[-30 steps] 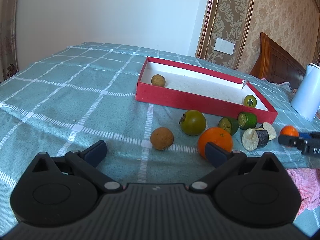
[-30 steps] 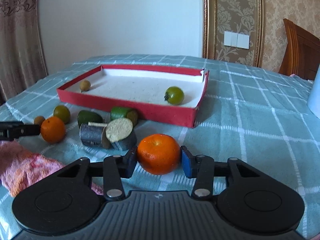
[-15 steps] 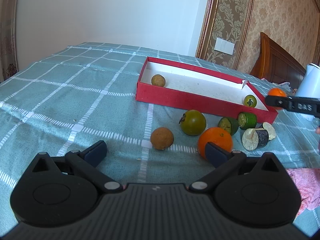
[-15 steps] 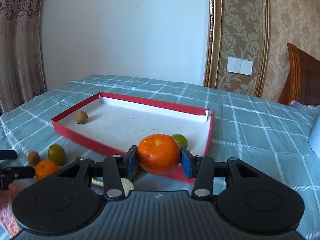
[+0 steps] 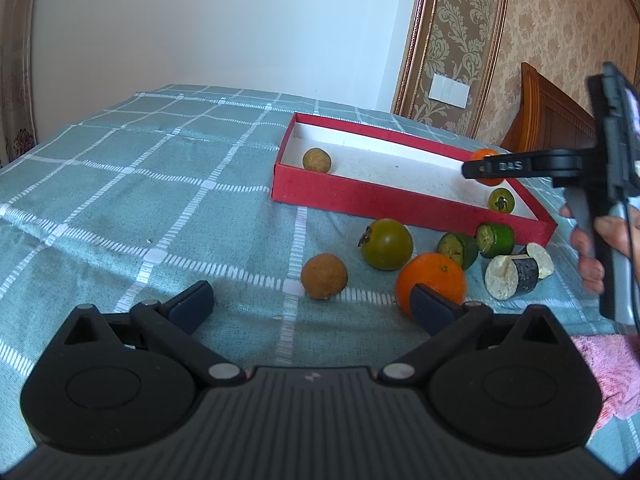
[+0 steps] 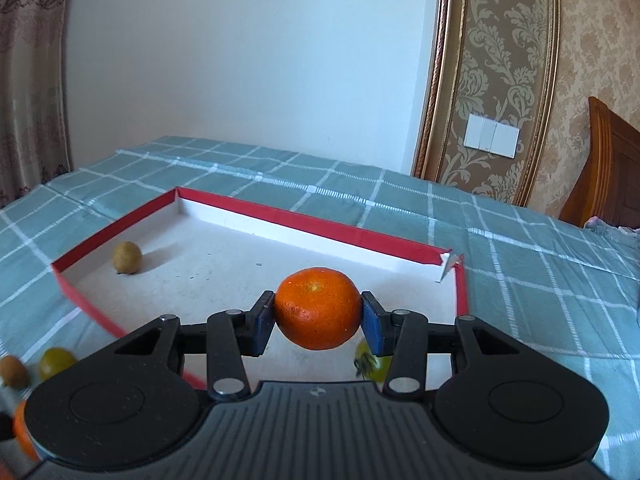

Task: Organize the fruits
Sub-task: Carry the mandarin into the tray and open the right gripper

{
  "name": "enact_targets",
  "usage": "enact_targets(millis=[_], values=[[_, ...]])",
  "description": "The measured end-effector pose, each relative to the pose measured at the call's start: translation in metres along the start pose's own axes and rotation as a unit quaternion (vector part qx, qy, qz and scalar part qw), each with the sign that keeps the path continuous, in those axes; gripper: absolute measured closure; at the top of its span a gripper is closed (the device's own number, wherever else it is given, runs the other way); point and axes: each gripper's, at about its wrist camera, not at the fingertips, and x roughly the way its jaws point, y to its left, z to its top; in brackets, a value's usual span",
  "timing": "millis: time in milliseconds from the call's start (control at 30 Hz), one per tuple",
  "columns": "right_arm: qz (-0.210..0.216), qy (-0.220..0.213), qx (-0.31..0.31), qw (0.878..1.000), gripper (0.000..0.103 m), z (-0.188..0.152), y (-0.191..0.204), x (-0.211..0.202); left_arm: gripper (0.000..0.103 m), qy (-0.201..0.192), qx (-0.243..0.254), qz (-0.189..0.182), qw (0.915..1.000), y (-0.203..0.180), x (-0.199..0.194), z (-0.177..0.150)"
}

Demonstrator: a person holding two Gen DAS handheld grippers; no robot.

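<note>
change: orange [image 6: 318,308] carried from beside the box to over its floor | right tool [image 6: 318,314] clamped on orange, above red box [image 6: 120,220] | left tool [image 5: 310,300] wide open, empty | next: release judged due

Home bedroom: wooden headboard [image 5: 560,116], wallpaper [image 6: 500,60].

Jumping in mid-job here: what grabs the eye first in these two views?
The bright orange mandarin clamped in the right gripper, held above the white floor of the red tray, stands out first. Next is the cluster of loose fruit on the checked cloth in front of the tray, led by a second orange beside the open left gripper.
</note>
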Motion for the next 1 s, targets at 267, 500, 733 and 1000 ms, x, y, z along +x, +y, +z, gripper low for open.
enact_targets(millis=[267,500,733,1000], values=[[0.007,0.035,-0.003,0.999,0.058,0.005,0.007,0.036,0.0,0.0,0.0,0.0,1.0,0.0,0.0,0.0],[0.017,0.064,0.004,0.998,0.058,0.008,0.005,0.05,0.0,0.0,0.0,0.0,1.0,0.0,0.001,0.0],[0.017,0.081,-0.018,0.996,0.058,0.009,0.005,0.053,0.0,0.0,0.0,0.0,1.0,0.0,0.001,0.0],[0.017,0.079,-0.016,0.997,0.058,0.008,0.005,0.053,0.0,0.0,0.0,0.0,1.0,0.0,0.001,0.0]])
